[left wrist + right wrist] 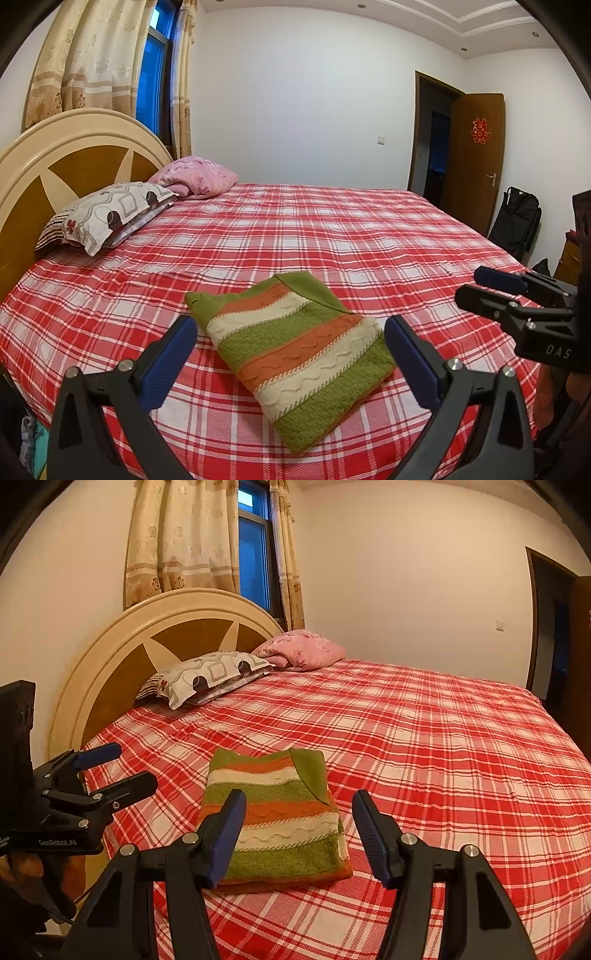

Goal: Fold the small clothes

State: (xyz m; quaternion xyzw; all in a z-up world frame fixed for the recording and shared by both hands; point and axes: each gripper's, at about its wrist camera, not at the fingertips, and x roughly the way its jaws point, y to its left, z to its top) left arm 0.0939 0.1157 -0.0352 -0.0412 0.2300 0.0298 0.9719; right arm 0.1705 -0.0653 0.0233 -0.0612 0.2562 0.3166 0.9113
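A small knitted sweater (295,354) with green, orange and cream stripes lies folded into a compact rectangle on the red plaid bed sheet (332,236). It also shows in the right wrist view (277,819). My left gripper (291,325) is open and empty, held above the near side of the sweater. My right gripper (299,801) is open and empty too, hovering over the sweater's near edge. Each gripper shows in the other's view: the right one (476,286) at the right edge, the left one (129,768) at the left edge. Neither touches the sweater.
A patterned pillow (110,214) and a pink blanket (199,177) lie by the wooden headboard (74,147). Curtains (92,59) and a window are behind it. An open brown door (476,158) and a black bag (517,221) stand at the far right.
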